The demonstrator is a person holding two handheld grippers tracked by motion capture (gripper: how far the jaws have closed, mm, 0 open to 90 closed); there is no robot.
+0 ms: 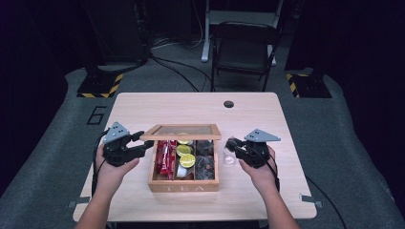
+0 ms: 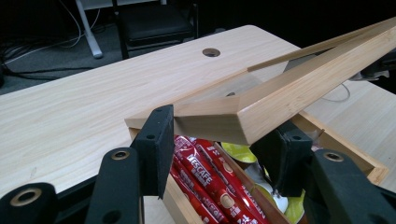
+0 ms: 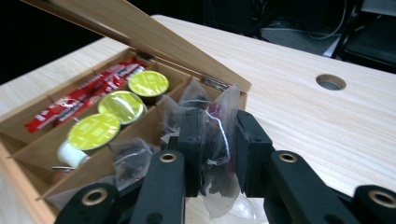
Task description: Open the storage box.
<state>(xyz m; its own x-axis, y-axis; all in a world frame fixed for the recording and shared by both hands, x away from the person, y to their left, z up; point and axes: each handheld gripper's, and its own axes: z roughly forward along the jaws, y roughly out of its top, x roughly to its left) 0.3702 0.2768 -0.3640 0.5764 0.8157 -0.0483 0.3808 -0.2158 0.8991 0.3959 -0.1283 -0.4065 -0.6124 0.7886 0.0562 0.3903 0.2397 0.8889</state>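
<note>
A wooden tea box [image 1: 184, 185] stands at the table's middle with its glass-paned lid [image 1: 182, 132] raised. My left gripper [image 1: 142, 141] is shut on the lid's left corner [image 2: 219, 122] and holds it up. Inside lie red coffee sticks [image 1: 165, 156] [image 2: 205, 179] [image 3: 79, 100], yellow-topped capsules [image 1: 185, 155] [image 3: 119, 105] and clear tea bags [image 1: 206, 163]. To the right of the box, my right gripper [image 1: 231, 143] [image 3: 218, 140] is shut on one clear tea bag [image 3: 219, 154] with dark leaves, held just above the table.
A small clear object [image 1: 229, 158] lies on the table under the right gripper. A round cable hole [image 1: 229, 104] [image 3: 330, 82] sits near the far edge. A black chair [image 1: 243, 47] stands behind the table.
</note>
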